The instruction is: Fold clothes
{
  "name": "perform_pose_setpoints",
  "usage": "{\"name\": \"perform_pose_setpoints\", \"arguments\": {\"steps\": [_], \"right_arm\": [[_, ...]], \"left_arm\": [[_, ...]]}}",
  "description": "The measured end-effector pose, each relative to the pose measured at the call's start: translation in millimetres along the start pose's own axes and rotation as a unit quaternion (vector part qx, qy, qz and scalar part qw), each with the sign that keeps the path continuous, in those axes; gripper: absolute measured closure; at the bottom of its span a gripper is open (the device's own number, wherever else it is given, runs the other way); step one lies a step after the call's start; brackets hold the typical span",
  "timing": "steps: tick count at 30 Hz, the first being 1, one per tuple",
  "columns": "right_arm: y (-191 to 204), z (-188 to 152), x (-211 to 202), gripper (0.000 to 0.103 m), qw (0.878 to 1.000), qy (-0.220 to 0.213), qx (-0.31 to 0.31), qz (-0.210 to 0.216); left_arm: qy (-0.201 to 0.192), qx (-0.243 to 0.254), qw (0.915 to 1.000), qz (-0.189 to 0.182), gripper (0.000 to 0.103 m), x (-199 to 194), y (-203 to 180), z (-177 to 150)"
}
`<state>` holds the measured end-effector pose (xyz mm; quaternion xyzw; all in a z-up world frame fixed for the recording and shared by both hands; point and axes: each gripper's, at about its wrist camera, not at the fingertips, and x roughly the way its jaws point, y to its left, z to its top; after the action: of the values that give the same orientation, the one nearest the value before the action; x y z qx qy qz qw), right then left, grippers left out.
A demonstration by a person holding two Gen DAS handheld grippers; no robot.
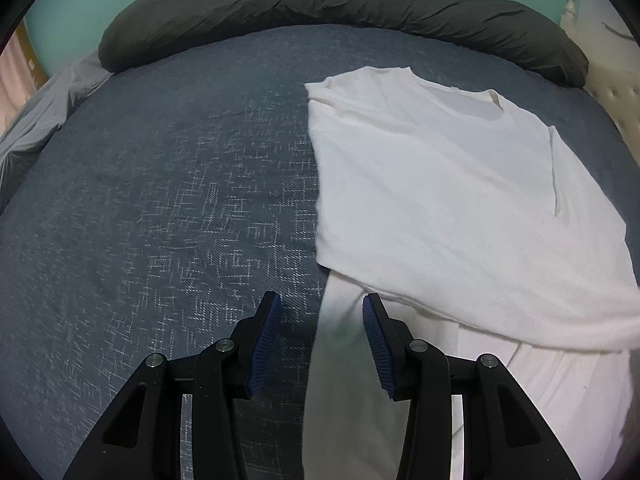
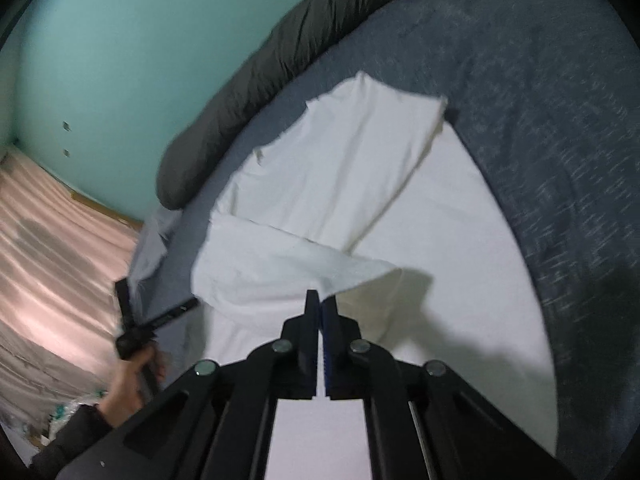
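White cotton-looking t-shirt (image 1: 440, 184) is what it's all about here, spread on the blue-grey woven bedspread (image 1: 160, 200) with the long dark grey bolster pillow (image 1: 320, 4) curving along the far edge at 12 o'clock. Starting on the left: the left gripper (image 1: 320, 316) hangs over the bedspread with its blue-padded jaws about halfway apart and nothing pinched, though a strip of the shirt's lower part does run underneath between them. From it, the bulk of the shirt sits off toward 1 to 2 o'clock, collar at the far end, so the long axis runs roughly from near to far, leaning right. Moving over to the right: the right gripper (image 2: 320, 300) has its jaws pressed together, and a folded-over flap of the white fabric comes to a point right at the tips, so I'd say it's pinching that corner, lifted a bit since it throws a shadow at 3 o'clock. In that view the person's hand (image 2: 132, 380) with the other tool is down at 8 o'clock, by the bed edge. My guess is the right one is nearer the action and carries the flap across toward 10 o'clock.
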<state>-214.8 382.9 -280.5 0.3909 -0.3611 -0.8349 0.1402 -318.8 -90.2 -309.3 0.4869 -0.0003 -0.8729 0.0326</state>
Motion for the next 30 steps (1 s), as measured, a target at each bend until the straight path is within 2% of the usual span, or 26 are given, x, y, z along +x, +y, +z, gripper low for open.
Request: {"name": "perform_pose_setpoints", "arguments": {"steps": [9, 19, 25, 30], "right_arm": [[-2, 4, -24, 0.102, 1.0, -0.019, 0.008, 0.006], [-14, 9, -51, 0.102, 0.998, -0.052, 0.027, -0.001], [-31, 11, -57, 0.102, 0.997, -0.062, 0.048, -0.01], [-26, 13, -59, 0.102, 0.997, -0.068, 0.038, -0.008]], "left_arm": [[0.004, -0.001, 0.9999, 0.013, 0.056, 8, 2, 2], [-0.001, 0.026, 0.9995, 0.02, 0.056, 15, -9, 13], [-0.008, 0.036, 0.9992, 0.014, 0.056, 16, -16, 21], [-0.019, 0.047, 0.9987, 0.008, 0.056, 11, -24, 25]]}}
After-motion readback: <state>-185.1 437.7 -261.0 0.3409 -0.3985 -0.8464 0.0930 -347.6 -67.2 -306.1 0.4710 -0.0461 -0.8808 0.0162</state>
